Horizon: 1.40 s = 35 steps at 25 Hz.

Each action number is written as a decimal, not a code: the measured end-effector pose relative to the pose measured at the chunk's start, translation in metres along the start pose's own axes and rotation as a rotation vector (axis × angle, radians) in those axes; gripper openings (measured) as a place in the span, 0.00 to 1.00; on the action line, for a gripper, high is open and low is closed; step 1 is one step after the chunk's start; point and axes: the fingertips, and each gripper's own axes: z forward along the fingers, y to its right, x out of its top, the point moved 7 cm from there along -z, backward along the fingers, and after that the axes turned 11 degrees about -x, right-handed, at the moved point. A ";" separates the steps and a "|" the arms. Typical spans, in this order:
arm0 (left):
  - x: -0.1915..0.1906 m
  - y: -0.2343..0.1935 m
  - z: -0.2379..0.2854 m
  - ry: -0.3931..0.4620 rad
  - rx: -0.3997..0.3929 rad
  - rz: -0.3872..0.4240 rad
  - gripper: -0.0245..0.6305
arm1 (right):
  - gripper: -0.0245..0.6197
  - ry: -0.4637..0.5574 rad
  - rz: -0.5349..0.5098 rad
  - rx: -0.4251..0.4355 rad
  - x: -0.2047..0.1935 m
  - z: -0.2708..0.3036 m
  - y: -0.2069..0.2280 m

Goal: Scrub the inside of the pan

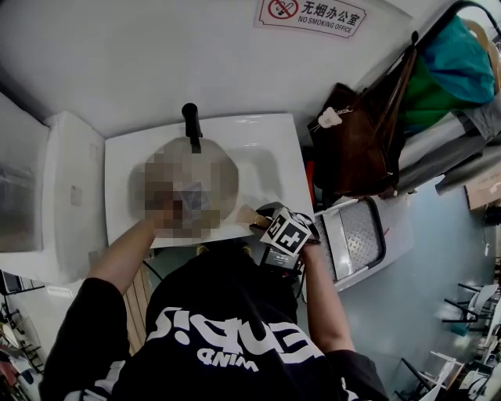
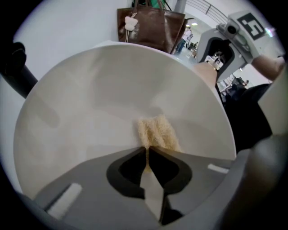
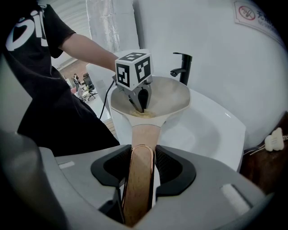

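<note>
Clamping the pan's wooden handle (image 3: 139, 179) with my right gripper (image 3: 141, 155), I am holding the cream-coloured pan (image 2: 112, 99) just ahead of those jaws, over the white sink (image 3: 211, 130). My left gripper (image 2: 147, 148) is pinching a yellow scrubbing pad (image 2: 157, 132), jaws closed on it, setting it against the pan's inner surface directly beyond its tips. A black faucet (image 3: 182, 67) is standing beyond the pan.

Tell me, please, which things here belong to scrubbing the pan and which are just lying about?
Job in hand:
pan, its wooden handle clamped in the right gripper
yellow scrub pad pinched in the left gripper
basin, tap

Lying about:
brown handbag
no-smoking sign
</note>
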 end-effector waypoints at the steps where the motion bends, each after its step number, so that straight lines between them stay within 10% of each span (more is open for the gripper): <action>1: 0.003 0.004 0.001 0.012 -0.019 0.001 0.07 | 0.31 0.001 0.002 0.000 -0.001 0.001 0.000; 15: 0.004 0.024 -0.006 0.153 -0.154 -0.071 0.07 | 0.31 -0.002 0.049 0.034 -0.020 0.017 0.001; 23: 0.008 0.033 -0.042 0.370 -0.077 -0.091 0.07 | 0.30 -0.006 0.041 0.044 -0.024 0.022 0.005; 35: 0.014 0.047 -0.052 0.416 -0.051 -0.067 0.07 | 0.30 -0.008 0.046 0.049 -0.034 0.031 0.010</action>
